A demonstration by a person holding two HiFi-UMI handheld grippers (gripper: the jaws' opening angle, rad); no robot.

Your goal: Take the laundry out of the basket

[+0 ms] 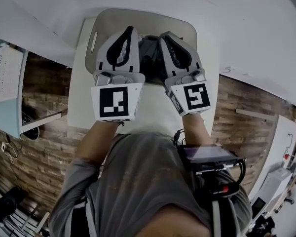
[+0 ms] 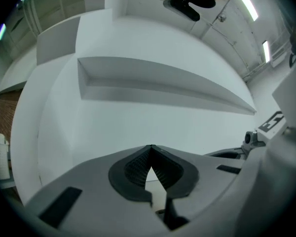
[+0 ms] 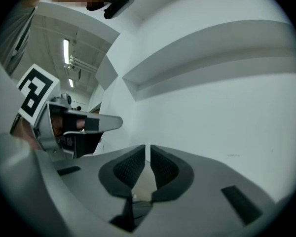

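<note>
Hovering by rounded beige basket [image 1: 187,26], left gripper [image 2: 151,148] pressed together, right gripper [image 3: 148,149] closed, empty

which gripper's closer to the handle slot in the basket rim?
Left. The left gripper sits right beside the handle slot in the basket rim. The right gripper is farther across the basket, on the other side of the dark laundry.

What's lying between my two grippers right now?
Dark laundry inside the basket fills the gap between the left gripper and right gripper, seen in the head view.
</note>
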